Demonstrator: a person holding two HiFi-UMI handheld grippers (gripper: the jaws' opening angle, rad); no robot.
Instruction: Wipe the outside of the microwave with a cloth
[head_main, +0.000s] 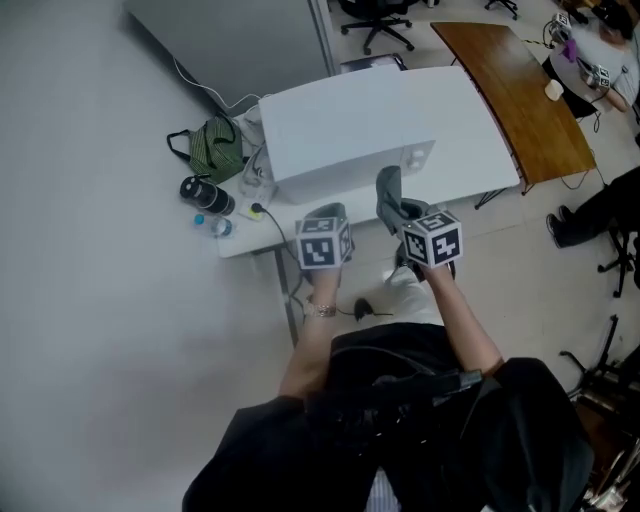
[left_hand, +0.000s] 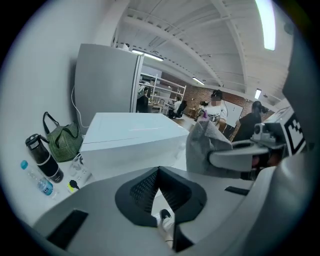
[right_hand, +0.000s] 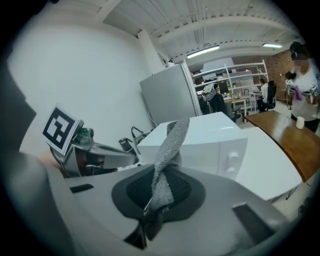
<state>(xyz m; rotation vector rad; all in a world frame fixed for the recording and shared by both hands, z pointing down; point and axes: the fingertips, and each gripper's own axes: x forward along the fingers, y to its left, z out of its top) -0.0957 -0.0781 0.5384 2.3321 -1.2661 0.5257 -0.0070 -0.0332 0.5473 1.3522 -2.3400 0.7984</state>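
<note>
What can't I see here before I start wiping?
- Microwave back: every view, hidden behind its own body.
- Microwave front: head view, seen at a steep angle and partly behind the cloth and right gripper.
- Cloth's lower end: right gripper view, pinched inside the jaws.
- Small items by the bottle: head view, too small to name.

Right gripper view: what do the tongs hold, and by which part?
The right tongs pinch a grey cloth at its lower end; the rest stands up twisted. Left tongs: empty.
</note>
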